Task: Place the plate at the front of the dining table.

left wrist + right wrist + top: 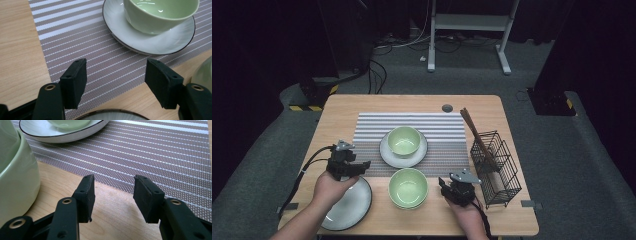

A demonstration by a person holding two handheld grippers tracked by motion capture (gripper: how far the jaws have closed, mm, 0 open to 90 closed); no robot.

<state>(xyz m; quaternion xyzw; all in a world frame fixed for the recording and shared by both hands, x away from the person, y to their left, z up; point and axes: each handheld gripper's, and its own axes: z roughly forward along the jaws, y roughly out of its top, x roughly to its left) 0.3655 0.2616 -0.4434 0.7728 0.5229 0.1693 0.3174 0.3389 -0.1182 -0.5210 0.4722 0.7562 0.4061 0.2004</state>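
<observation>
My left gripper (357, 167), jaws parted and empty, over a round glazed plate (349, 205) at the wooden table's (422, 102) near-left corner; right gripper (447, 187) likewise parted, empty.

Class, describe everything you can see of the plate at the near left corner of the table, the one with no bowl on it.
The round white plate with a thin dark rim looks like glazed ceramic, shallow, with a faint sheen. It lies flat on the light wooden table near its front left corner, just in front of the striped grey placemat. Nothing sits on it. The left hand-held gripper hovers over its far edge, jaws open with nothing between them; contact cannot be told. The left gripper view catches its rim at the bottom.
</observation>
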